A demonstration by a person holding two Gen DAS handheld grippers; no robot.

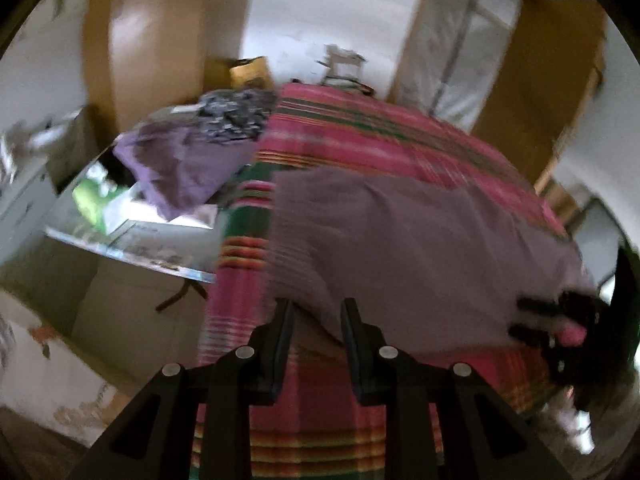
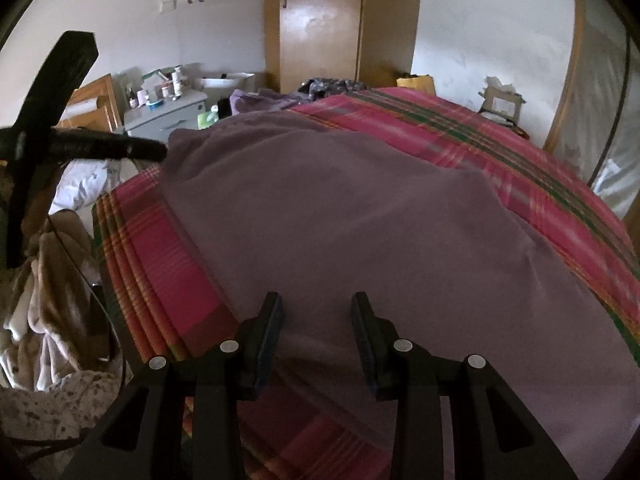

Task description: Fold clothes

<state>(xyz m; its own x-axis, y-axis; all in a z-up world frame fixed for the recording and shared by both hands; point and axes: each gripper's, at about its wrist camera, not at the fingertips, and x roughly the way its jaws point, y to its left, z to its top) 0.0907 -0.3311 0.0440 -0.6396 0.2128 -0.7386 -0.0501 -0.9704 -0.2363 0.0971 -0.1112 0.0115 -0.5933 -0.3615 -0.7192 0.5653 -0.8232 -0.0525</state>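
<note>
A mauve cloth (image 2: 360, 220) is lying spread on the plaid bed (image 2: 500, 152); the left hand-held gripper (image 1: 318, 312) and right hand-held gripper (image 2: 316, 312) are hovering over its near edge, jaws apart, gripping nothing

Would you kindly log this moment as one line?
left claw: open, empty | right claw: open, empty | purple garment: flat on plaid bedspread

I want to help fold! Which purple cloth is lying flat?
The big purple cloth spread on the striped bed, right before both tools. The other purple cloth sits crumpled on the side table.
</note>
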